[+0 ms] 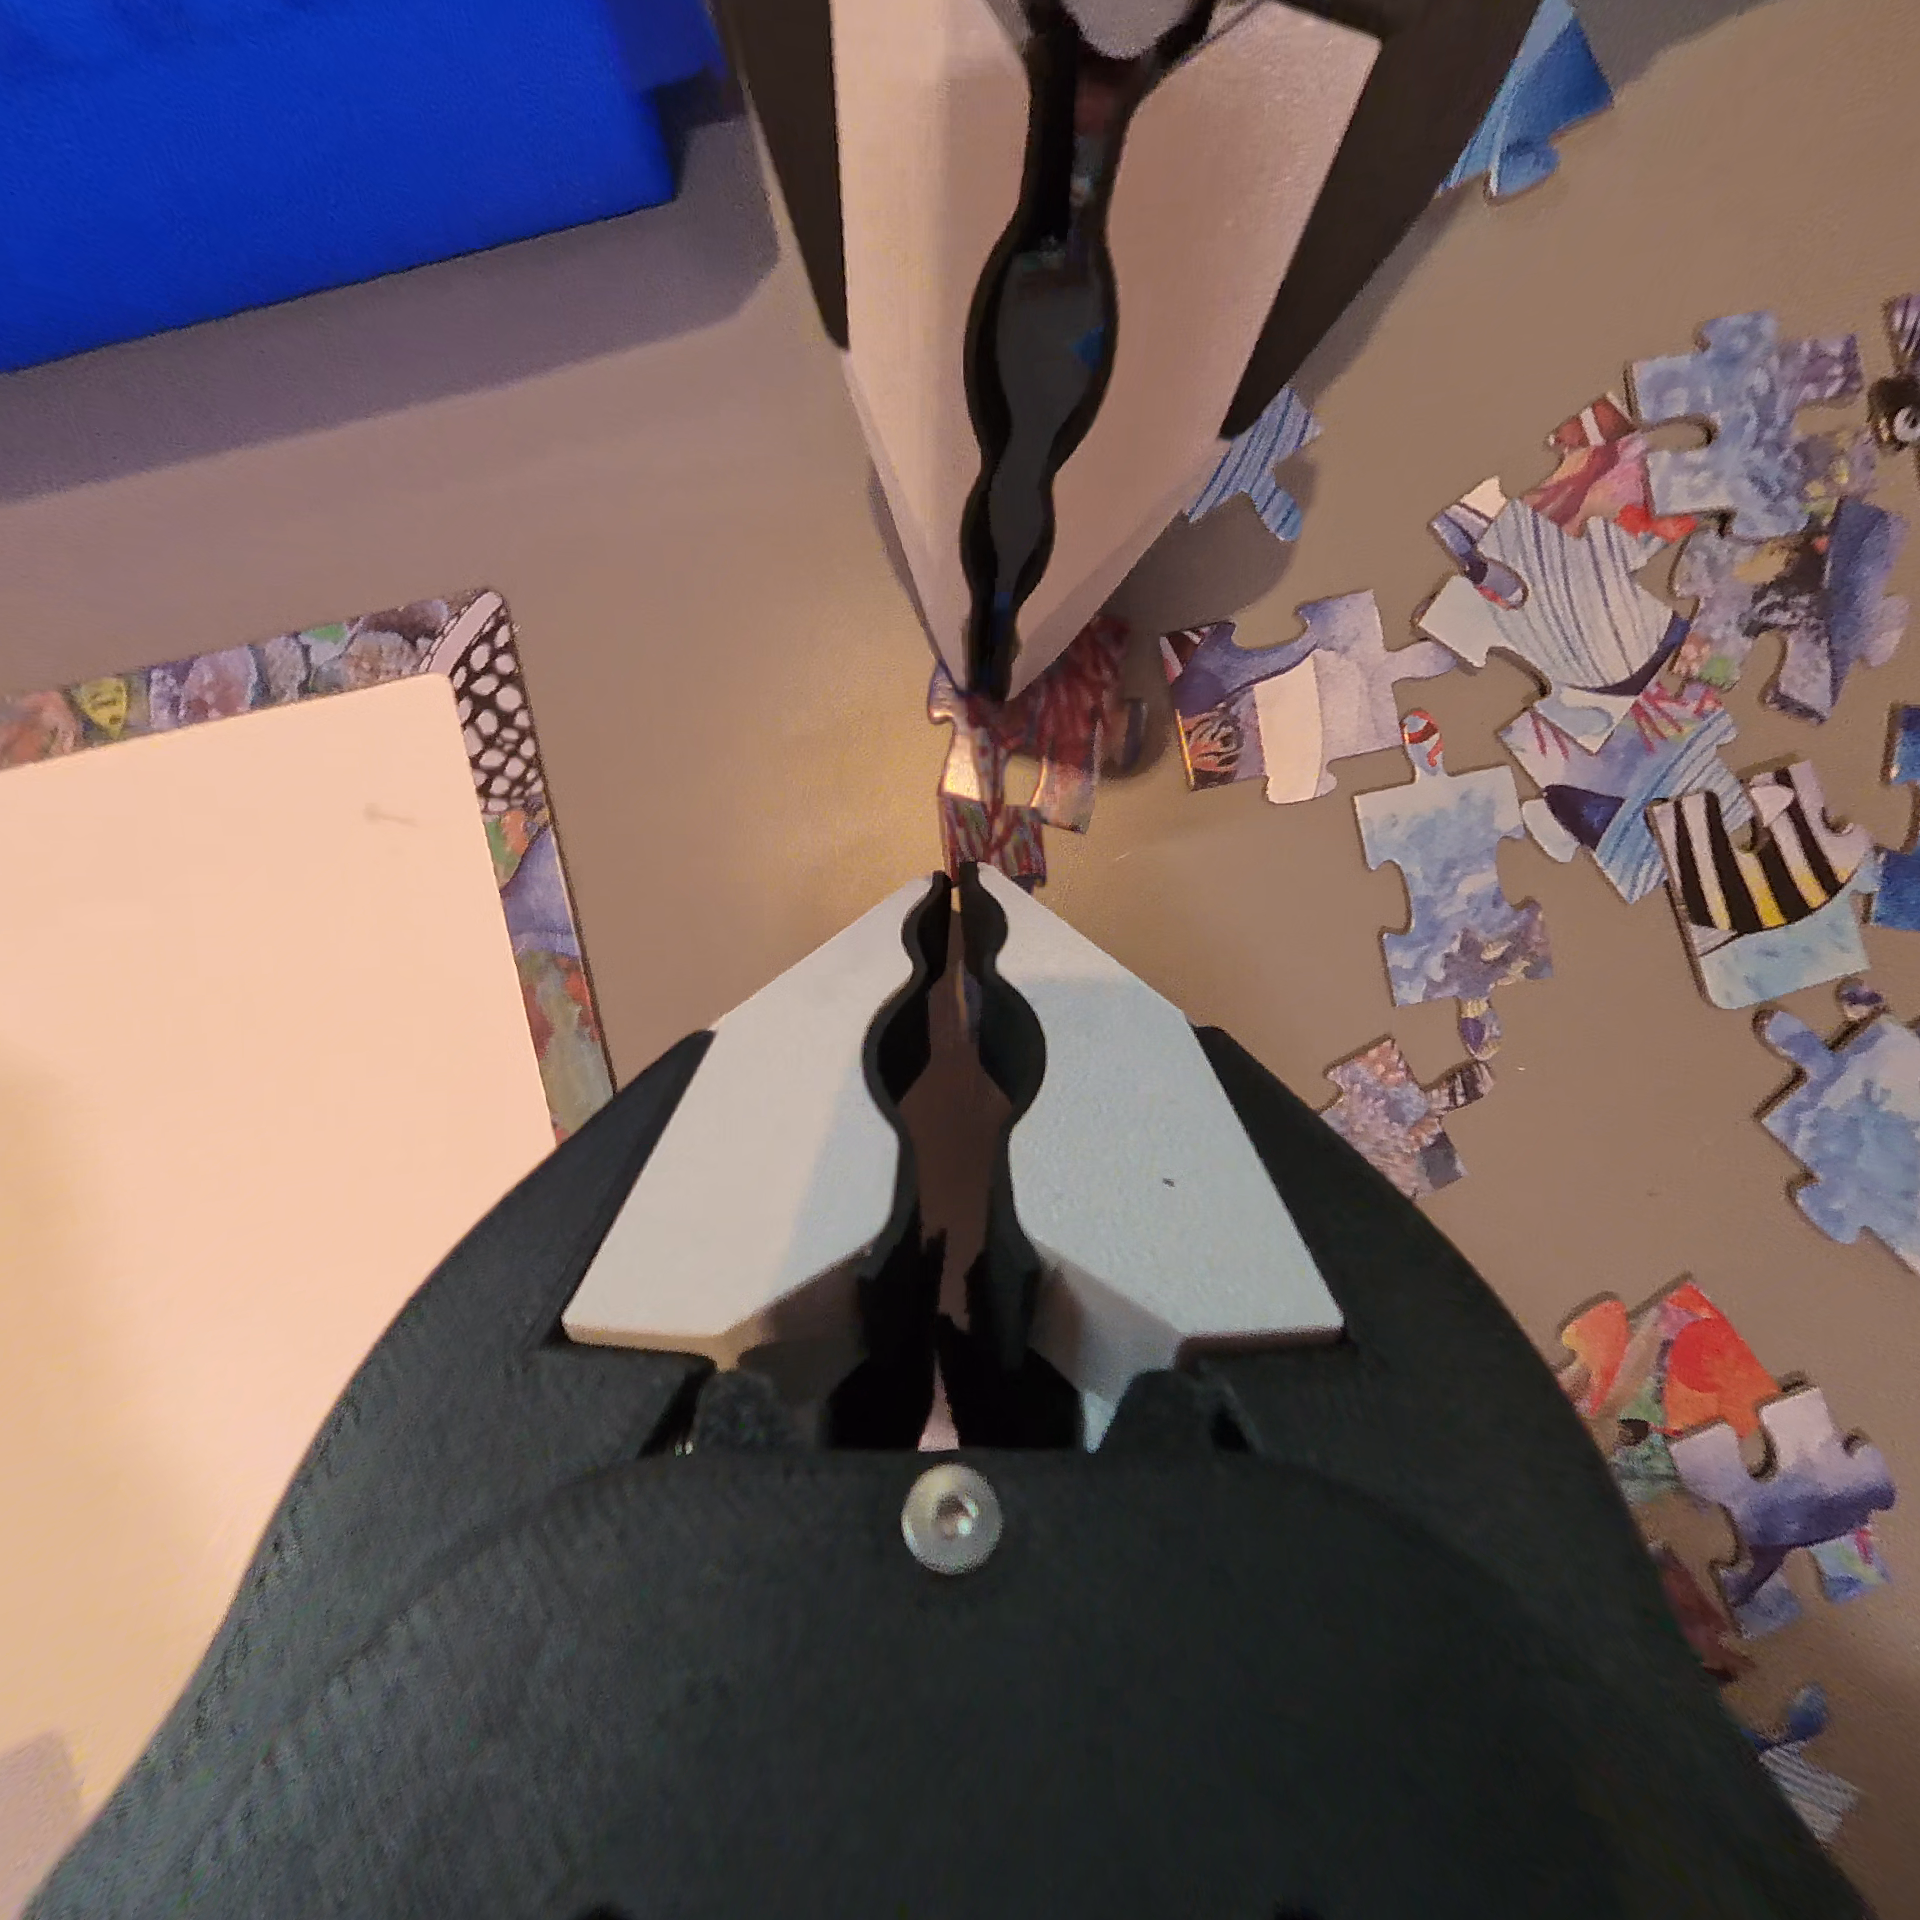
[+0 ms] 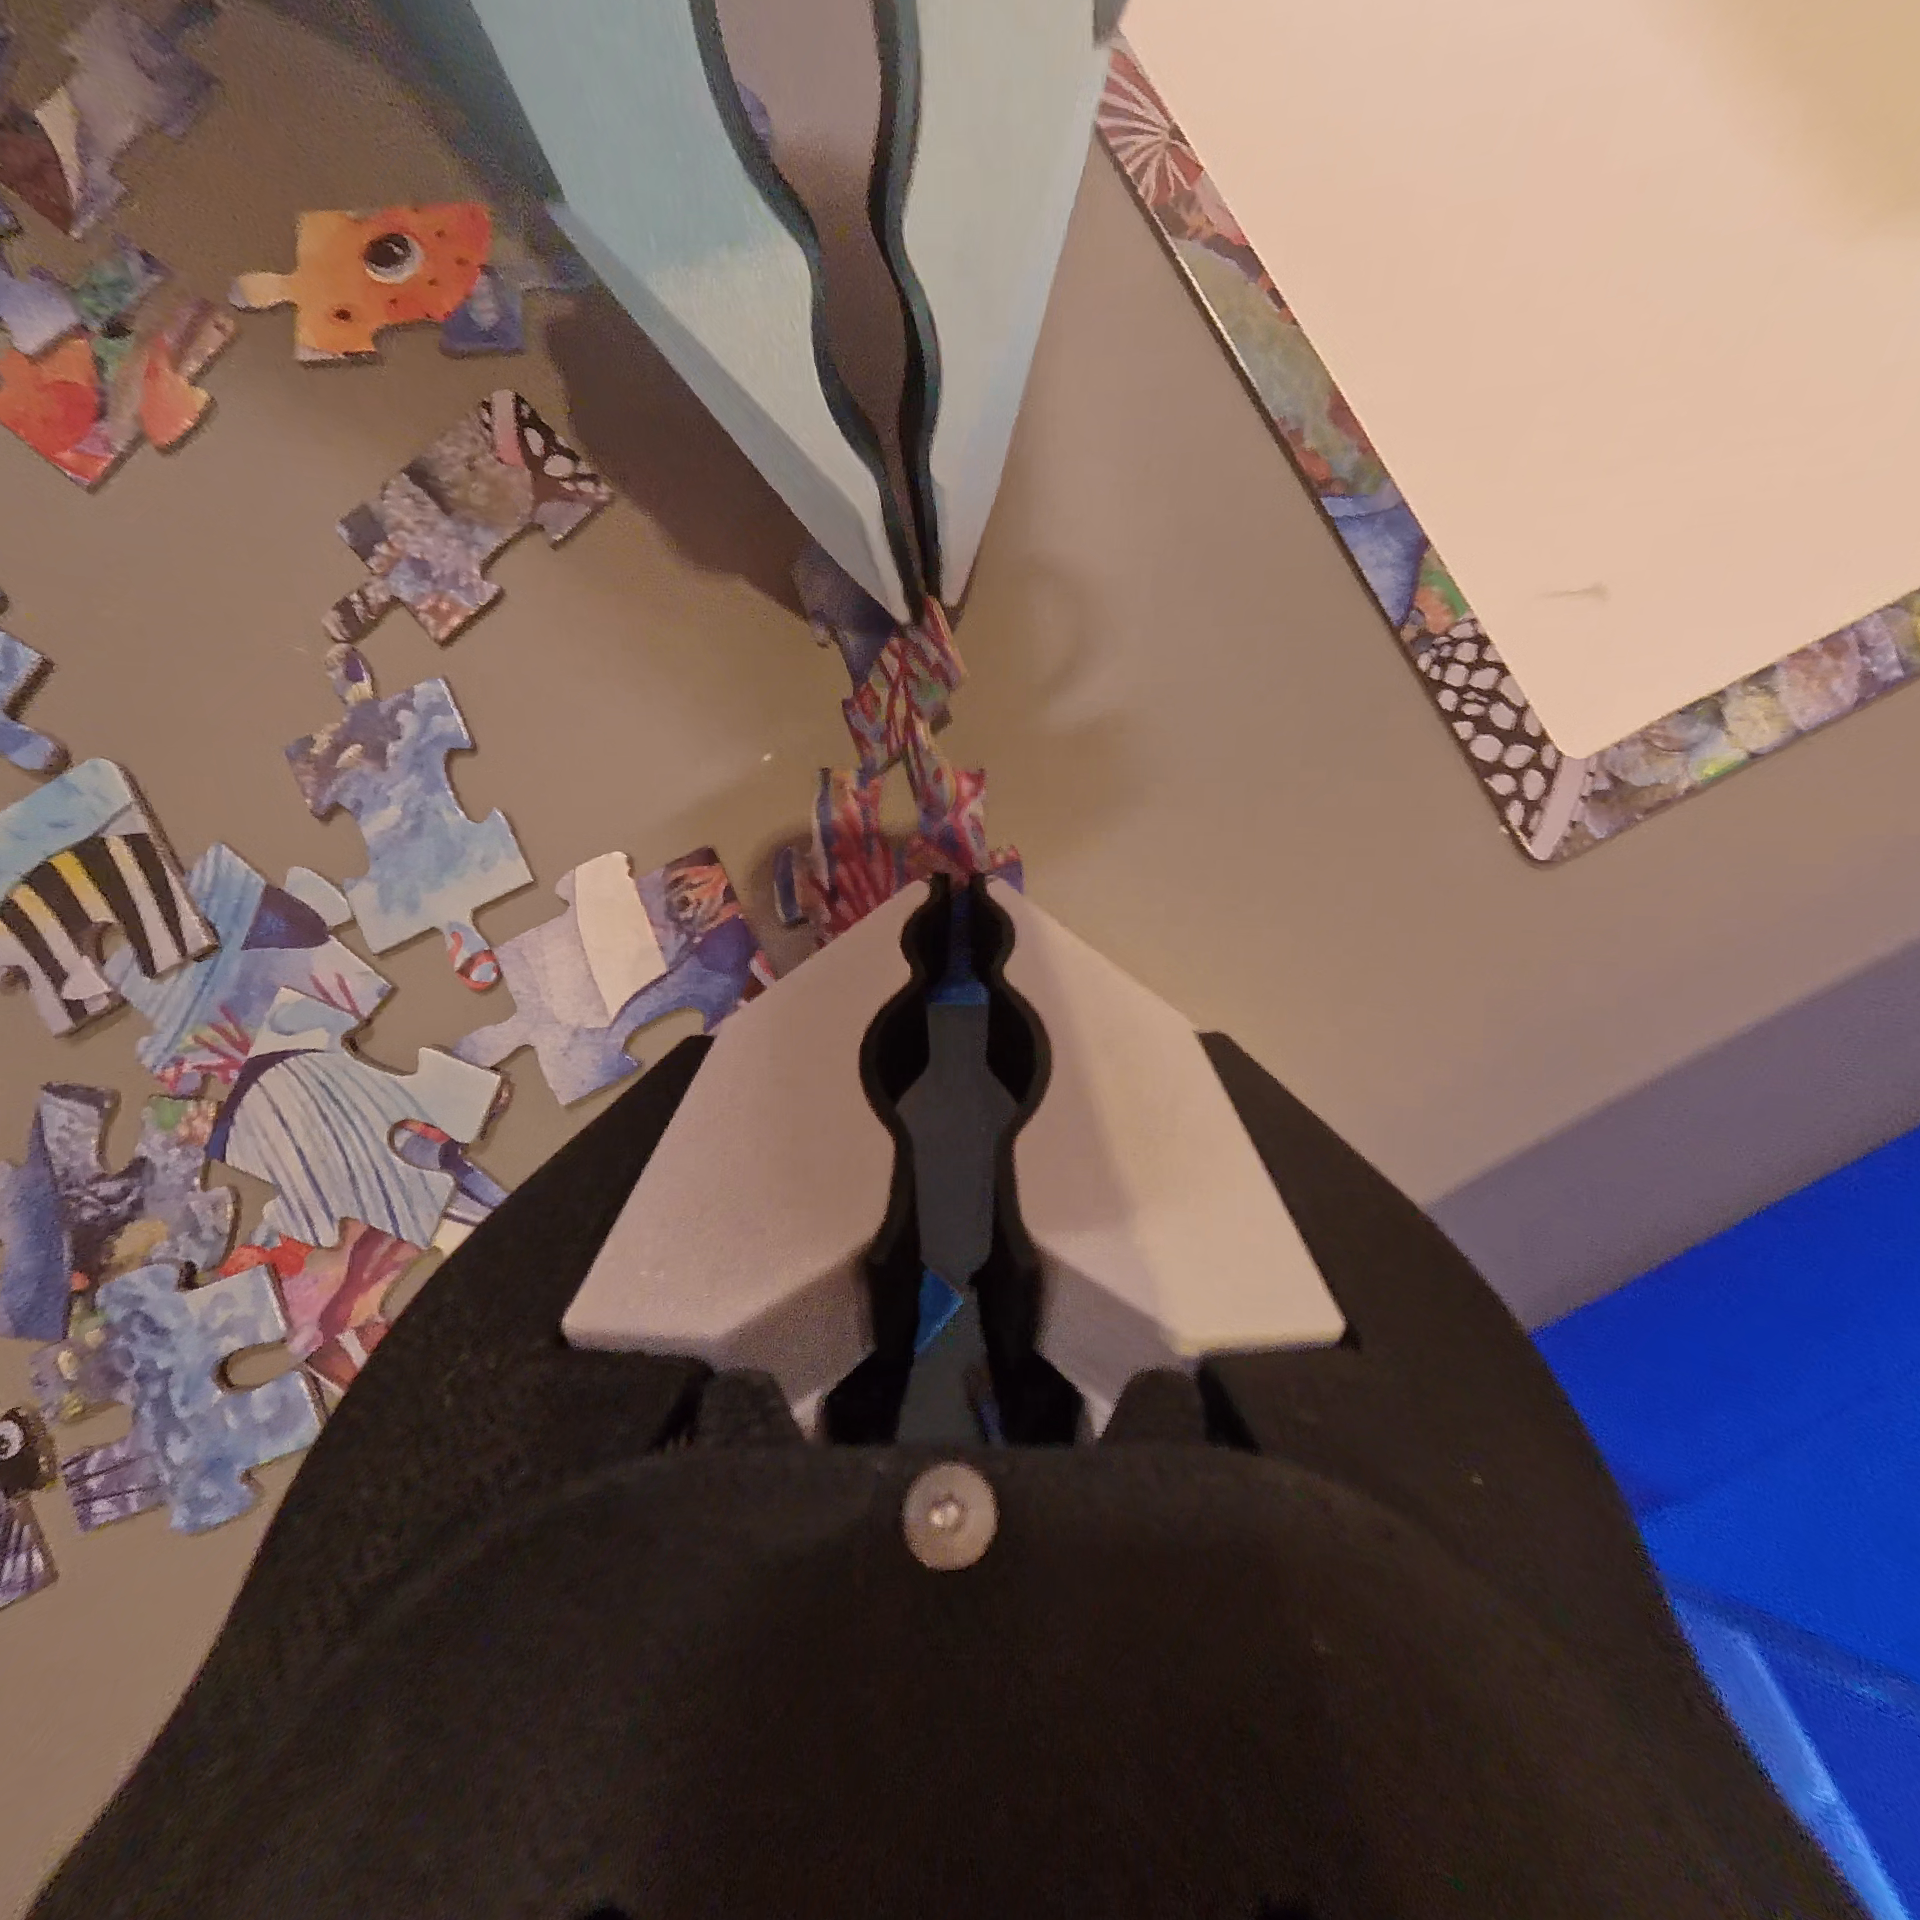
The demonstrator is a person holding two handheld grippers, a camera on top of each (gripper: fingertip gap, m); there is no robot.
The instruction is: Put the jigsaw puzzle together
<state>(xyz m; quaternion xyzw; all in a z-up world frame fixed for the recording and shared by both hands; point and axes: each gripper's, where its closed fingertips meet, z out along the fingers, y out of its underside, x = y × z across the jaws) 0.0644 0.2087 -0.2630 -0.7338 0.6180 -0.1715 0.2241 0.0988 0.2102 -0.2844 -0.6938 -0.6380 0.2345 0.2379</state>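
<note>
The jigsaw puzzle's frame tray (image 1: 525, 831) lies at the left of the grey surface (image 1: 727, 499), its white bed empty. Just right of the tray, the left claw (image 1: 958, 883) pinches a red coral piece (image 1: 987, 821), meeting the right claw (image 1: 982, 681) clamped on a matching coral piece (image 1: 1081, 696). Loose pieces (image 1: 1621, 727) lie scattered farther right of the tray. Aligning tab with notch flat, then pressing gently, should join them.
</note>
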